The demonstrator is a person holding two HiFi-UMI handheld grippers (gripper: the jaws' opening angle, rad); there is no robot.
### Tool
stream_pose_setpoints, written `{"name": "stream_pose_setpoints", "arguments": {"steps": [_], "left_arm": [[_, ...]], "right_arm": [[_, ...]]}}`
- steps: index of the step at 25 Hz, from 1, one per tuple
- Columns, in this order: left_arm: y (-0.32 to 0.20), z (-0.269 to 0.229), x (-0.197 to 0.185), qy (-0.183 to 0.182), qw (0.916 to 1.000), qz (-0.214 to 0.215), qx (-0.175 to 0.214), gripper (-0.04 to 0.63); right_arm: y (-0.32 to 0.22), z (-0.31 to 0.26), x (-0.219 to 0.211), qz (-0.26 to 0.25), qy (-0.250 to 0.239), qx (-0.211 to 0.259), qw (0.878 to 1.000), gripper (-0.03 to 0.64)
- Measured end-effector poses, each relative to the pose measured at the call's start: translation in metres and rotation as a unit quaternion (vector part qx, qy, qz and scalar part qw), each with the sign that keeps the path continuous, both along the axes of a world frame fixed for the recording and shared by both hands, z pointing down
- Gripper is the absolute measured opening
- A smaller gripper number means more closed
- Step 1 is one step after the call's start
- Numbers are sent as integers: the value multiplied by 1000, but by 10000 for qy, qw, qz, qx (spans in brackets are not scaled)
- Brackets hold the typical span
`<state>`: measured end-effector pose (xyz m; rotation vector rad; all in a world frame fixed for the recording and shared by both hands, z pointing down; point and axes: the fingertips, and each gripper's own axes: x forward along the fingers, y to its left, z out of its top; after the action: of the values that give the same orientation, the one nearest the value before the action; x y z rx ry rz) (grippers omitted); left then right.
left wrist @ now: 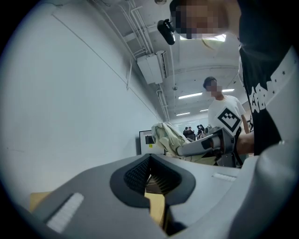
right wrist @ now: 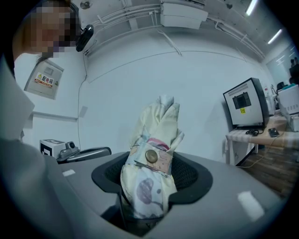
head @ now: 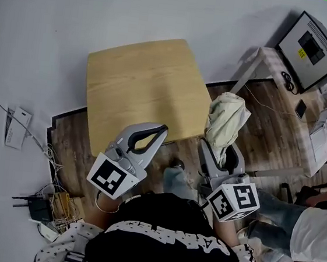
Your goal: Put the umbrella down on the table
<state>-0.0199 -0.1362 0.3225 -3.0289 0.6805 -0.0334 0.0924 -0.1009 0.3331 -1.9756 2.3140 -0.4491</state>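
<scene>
**Head view.** The person stands at the near edge of the bare wooden desk [head: 139, 83]. The right tongs [head: 222, 159] grasp a folded umbrella [head: 226, 122], which stands nearly upright. Its loose cream cloth flops at the top. The umbrella is just off the desk's near right corner, over the floor, and does not touch the desktop. The left tongs [head: 161, 131] point over the desk's near edge with their tips met and nothing in them.

**Left gripper view.** The left tongs [left wrist: 152, 175] are clenched on nothing, and only a sliver of desk wood shows through the hollow between the pads. Beyond them the umbrella [left wrist: 167, 137] sticks out of the right tongs [left wrist: 205, 144].

**Right gripper view.** The right tongs [right wrist: 152, 189] clamp the umbrella [right wrist: 150, 179] low on its bundle, just under the strap with the round button [right wrist: 151, 156]. The cloth bulges between the pads. A monitor [right wrist: 245, 102] stands on a side stand well behind.

**Handling, my reading.**
- The umbrella is probably light.
- It is soft outside and likely stiff along a folded core of ribs and shaft.
- The cloth is loose and could slide or squash under the pads.
- The strapped waist is the firmest place to grip; the flared top would give way.
- Laid on its side it may roll a little, so it should be lowered flat before letting go.
</scene>
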Motion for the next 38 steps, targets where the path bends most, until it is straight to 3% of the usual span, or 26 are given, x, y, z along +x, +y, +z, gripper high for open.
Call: {"name": "stream_pose_setpoints", "arguments": {"steps": [38], "left_arm": [[-75, 3, 64, -325, 9985, -443, -42, 0]], "right_arm": [[-94, 17, 59, -593, -300, -159, 9977, 276]]}}
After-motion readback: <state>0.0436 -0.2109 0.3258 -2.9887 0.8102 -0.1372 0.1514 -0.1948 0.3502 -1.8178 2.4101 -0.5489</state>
